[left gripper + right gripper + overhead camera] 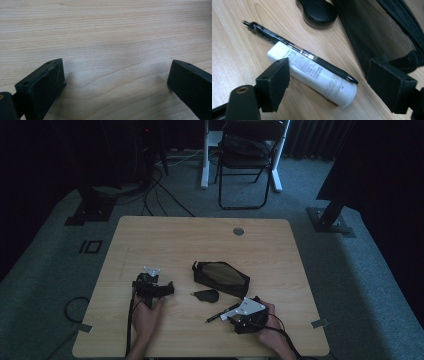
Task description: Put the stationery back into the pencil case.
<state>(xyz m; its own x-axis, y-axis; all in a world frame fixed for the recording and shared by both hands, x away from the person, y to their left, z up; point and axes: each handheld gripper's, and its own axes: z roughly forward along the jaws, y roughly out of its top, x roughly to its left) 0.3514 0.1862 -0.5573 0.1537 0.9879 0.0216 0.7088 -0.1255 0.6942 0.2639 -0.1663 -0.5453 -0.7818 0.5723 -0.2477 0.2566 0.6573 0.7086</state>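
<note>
Wooden table (200, 235): pale grain top, carrying every item below.

Black mesh pouch (221, 277): lies flat near the table's middle, its mesh panel facing up; in the right gripper view it sits beyond the far jaw.

Left gripper (115, 82): held low over bare wood at the table's left, well apart from the pouch. Jaws spread wide with only tabletop between them.

Right gripper (328, 82): held at the table's near right edge, just beside the pouch. Jaws stand wide and released, pressing on nothing; the white tube and the pen lie between them on the wood.

White tube (312, 76): printed with small grey text, lying on its side, its rounded end toward the camera.

Black pen (297, 48): lies along the tube's far side, touching it, its tip pointing away to the upper left.

Small black oval object (318, 10): flat on the table between pen and pouch, just beside the pouch.
</note>
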